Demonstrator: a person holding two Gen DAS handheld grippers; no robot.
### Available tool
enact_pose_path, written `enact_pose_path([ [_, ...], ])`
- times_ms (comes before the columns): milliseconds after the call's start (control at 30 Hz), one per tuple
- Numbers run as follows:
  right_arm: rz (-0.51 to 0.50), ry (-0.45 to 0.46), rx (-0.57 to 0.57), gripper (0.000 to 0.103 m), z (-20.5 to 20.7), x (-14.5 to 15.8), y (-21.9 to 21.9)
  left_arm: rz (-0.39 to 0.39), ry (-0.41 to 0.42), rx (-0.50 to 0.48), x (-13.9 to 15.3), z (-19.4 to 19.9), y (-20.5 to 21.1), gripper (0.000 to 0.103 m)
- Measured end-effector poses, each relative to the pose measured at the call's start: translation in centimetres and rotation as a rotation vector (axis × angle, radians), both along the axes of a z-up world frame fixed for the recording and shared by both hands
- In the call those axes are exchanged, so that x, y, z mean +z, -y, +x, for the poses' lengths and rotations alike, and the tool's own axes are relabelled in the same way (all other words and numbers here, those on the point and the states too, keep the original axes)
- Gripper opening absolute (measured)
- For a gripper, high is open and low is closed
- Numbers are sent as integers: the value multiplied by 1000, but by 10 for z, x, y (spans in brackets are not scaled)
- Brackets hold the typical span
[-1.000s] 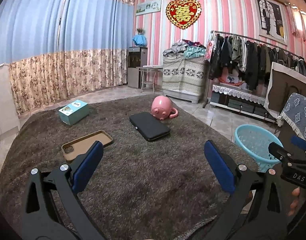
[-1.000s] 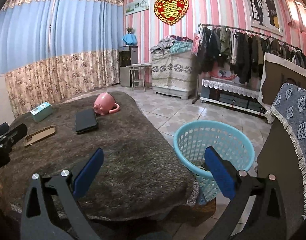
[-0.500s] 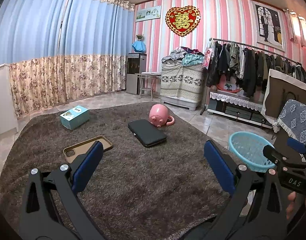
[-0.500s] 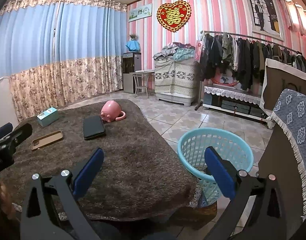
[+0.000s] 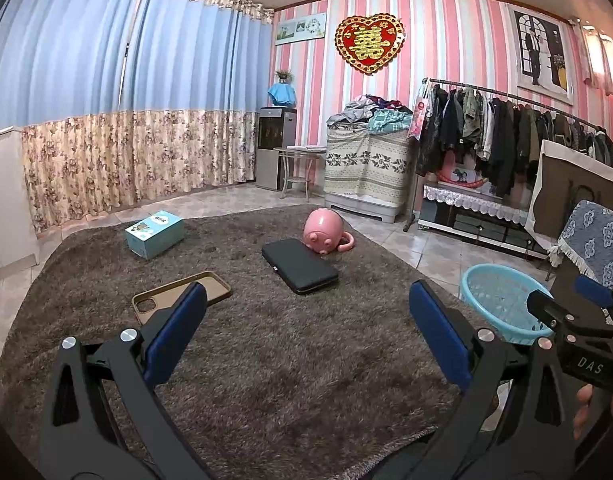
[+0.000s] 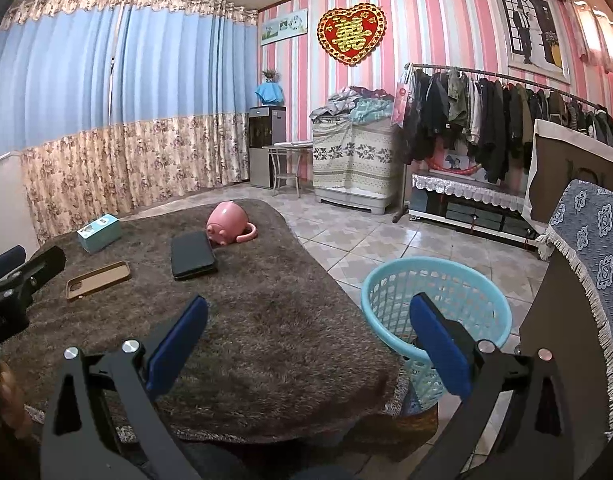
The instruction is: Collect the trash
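Note:
A light blue plastic basket (image 6: 436,308) stands on the tiled floor beside the right edge of a table under a brown shaggy cover (image 5: 266,352); the left wrist view shows the basket (image 5: 496,300) at right. On the cover lie a teal box (image 5: 154,233), a tan phone case (image 5: 182,296), a black case (image 5: 299,265) and a pink pig-shaped mug (image 5: 324,232) on its side. My left gripper (image 5: 304,332) hovers open over the near part of the cover, holding nothing. My right gripper (image 6: 306,334) is open and empty above the table's right front corner, its right finger over the basket.
A clothes rack (image 6: 486,120) with dark coats lines the right wall above a low cabinet. A chair with a blue patterned cloth (image 6: 594,248) stands close at right. A covered stack (image 6: 350,160), a small table and a water dispenser (image 6: 266,144) stand at the back.
Both grippers have risen and drawn back a little, so the table and basket sit lower and smaller in view. The jaws stay open and empty; the objects have not moved.

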State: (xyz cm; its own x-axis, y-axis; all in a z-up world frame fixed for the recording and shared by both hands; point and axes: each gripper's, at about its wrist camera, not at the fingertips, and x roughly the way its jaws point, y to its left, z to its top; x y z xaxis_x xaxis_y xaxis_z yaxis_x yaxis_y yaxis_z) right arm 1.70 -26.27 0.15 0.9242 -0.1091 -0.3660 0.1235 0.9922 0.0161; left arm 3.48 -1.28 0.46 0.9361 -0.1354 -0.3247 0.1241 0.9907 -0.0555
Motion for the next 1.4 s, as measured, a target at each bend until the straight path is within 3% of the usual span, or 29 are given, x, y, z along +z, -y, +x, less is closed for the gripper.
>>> enact_pose_path([
  [1400,8,4,-1,99,-1,-3,5,-1,8,21,2,-2,-3,98],
])
